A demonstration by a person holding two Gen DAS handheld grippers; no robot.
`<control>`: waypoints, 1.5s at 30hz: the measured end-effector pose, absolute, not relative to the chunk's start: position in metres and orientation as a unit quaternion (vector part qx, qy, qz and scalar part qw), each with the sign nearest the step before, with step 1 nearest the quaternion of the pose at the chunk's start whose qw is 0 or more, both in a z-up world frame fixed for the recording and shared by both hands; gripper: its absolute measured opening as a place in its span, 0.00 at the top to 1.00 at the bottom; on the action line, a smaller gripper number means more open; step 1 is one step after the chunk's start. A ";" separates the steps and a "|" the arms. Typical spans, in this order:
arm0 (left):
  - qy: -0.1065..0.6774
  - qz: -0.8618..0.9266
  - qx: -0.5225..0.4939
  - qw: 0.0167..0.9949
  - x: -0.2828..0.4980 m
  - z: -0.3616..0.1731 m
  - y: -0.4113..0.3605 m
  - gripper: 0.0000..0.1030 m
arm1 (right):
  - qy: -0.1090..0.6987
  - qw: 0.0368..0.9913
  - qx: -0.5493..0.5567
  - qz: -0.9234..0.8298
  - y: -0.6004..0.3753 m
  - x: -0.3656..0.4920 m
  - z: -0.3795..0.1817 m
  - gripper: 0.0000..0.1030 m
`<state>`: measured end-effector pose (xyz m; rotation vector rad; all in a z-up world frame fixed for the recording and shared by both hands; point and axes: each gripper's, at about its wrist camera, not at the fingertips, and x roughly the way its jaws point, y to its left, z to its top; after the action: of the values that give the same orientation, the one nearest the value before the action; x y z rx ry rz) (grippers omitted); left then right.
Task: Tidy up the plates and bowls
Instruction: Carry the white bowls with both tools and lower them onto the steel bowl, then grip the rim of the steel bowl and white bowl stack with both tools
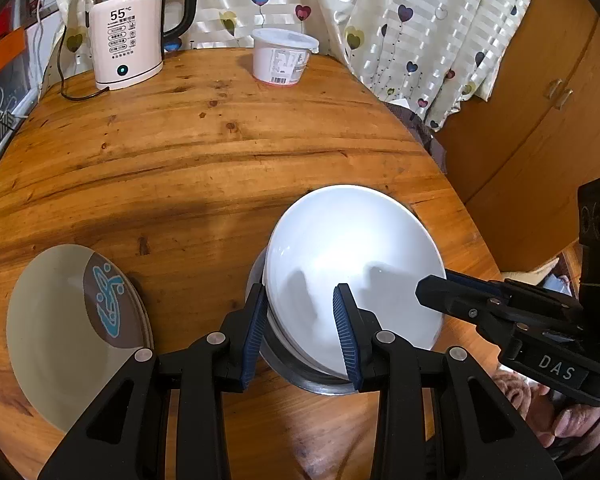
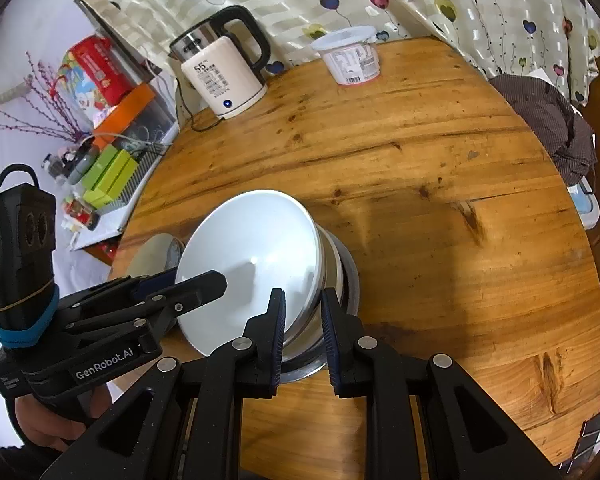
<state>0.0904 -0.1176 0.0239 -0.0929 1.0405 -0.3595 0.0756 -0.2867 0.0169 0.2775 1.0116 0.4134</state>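
Observation:
A white bowl (image 1: 352, 264) sits nested in a stack on a steel bowl (image 1: 320, 384) near the front of the round wooden table (image 1: 188, 152). My left gripper (image 1: 302, 336) is open, its fingers astride the white bowl's near rim. My right gripper (image 2: 304, 334) is open too, its fingers astride the stack's rim (image 2: 318, 280) from the other side; it also shows in the left wrist view (image 1: 436, 286). A cream plate with a brown and blue pattern (image 1: 76, 328) lies at the front left.
A white electric kettle (image 1: 126, 40) with its cord stands at the back left. A white lidded tub (image 1: 282, 56) stands at the back. Curtains (image 1: 400, 20) hang behind. A dark cloth (image 2: 548, 120) lies beside the table's right edge.

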 end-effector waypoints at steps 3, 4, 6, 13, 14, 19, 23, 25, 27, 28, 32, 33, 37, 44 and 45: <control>0.493 -0.169 -0.040 0.852 0.091 0.023 -0.119 0.66 | 0.482 0.844 0.132 0.195 -0.287 0.076 0.015 0.82; 0.492 -0.169 -0.038 0.853 0.091 0.023 -0.120 0.66 | 0.482 0.844 0.131 0.195 -0.287 0.076 0.015 0.82; 0.492 -0.168 -0.036 0.853 0.091 0.022 -0.120 0.66 | 0.484 0.844 0.128 0.194 -0.287 0.077 0.014 0.82; 0.490 -0.167 -0.037 0.855 0.092 0.022 -0.120 0.66 | 0.484 0.845 0.123 0.192 -0.287 0.077 0.013 0.80; 0.490 -0.167 -0.037 0.855 0.092 0.022 -0.120 0.66 | 0.484 0.845 0.122 0.192 -0.287 0.077 0.013 0.80; 0.488 -0.170 -0.048 0.855 0.092 0.022 -0.119 0.66 | 0.482 0.847 0.118 0.190 -0.288 0.078 0.013 0.80; 0.485 -0.172 -0.055 0.856 0.090 0.023 -0.117 0.66 | 0.472 0.856 0.106 0.182 -0.289 0.076 0.018 0.79; 0.482 -0.174 -0.059 0.857 0.090 0.023 -0.115 0.66 | 0.462 0.862 0.099 0.183 -0.288 0.074 0.021 0.79; 0.481 -0.173 -0.062 0.857 0.089 0.023 -0.115 0.66 | 0.458 0.864 0.093 0.186 -0.286 0.074 0.021 0.83; 0.480 -0.173 -0.063 0.858 0.089 0.023 -0.114 0.66 | 0.458 0.865 0.092 0.185 -0.285 0.074 0.021 0.85; 0.478 -0.175 -0.069 0.858 0.088 0.024 -0.112 0.66 | 0.458 0.865 0.098 0.181 -0.288 0.077 0.018 0.90; 0.477 -0.175 -0.068 0.859 0.088 0.024 -0.113 0.66 | 0.459 0.864 0.098 0.182 -0.289 0.077 0.017 0.90; 0.476 -0.176 -0.071 0.859 0.088 0.024 -0.112 0.66 | 0.459 0.864 0.099 0.182 -0.289 0.077 0.017 0.90; 0.463 -0.182 -0.089 0.863 0.085 0.027 -0.101 0.66 | 0.453 0.865 0.113 0.185 -0.295 0.075 0.021 0.89; 0.460 -0.183 -0.093 0.864 0.085 0.028 -0.098 0.66 | 0.450 0.866 0.116 0.186 -0.298 0.075 0.023 0.89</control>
<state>0.0849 -0.0983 0.0280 -0.1955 0.9634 -0.3827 0.0748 -0.2977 0.0234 0.2421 0.9424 0.3889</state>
